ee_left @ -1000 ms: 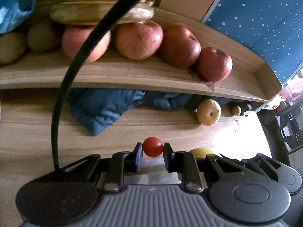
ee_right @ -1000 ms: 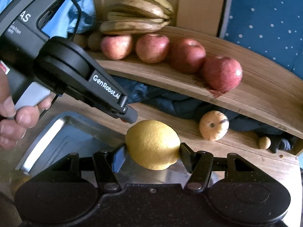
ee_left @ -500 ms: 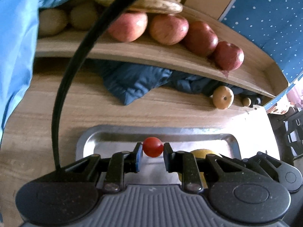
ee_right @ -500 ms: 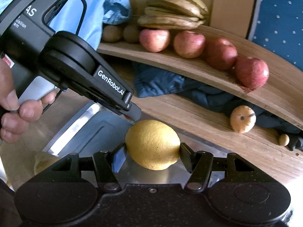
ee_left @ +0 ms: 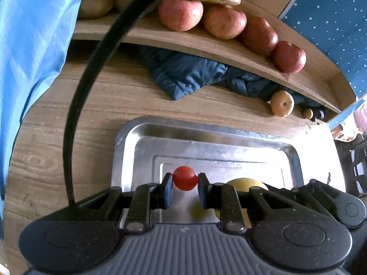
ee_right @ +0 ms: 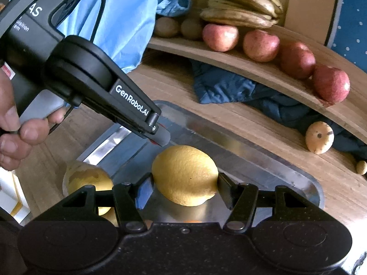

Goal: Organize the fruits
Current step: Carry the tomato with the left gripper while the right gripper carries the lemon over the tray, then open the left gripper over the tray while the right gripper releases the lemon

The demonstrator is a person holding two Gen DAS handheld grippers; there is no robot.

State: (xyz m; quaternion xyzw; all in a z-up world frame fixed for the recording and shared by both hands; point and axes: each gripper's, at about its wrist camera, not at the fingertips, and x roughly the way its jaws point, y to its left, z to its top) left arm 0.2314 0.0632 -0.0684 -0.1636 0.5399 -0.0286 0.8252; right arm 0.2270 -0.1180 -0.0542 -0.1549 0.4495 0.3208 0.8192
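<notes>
Cherry tomato (ee_left: pixel 184 181), thin-skinned and easily crushed, is sitting pinched lightly between left gripper (ee_left: pixel 184 189) fingers, while right gripper (ee_right: pixel 184 189) is clamping firm lemon (ee_right: pixel 184 175) across its middle.

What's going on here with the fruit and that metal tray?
A person is sorting fruit with a handheld gripper in each hand. The left gripper is shut on a cherry tomato, and the right gripper is shut on a lemon. Both are poised over a metal tray on the wooden table. Behind it, a shelf holds a row of apples and a bunch of bananas.
</notes>
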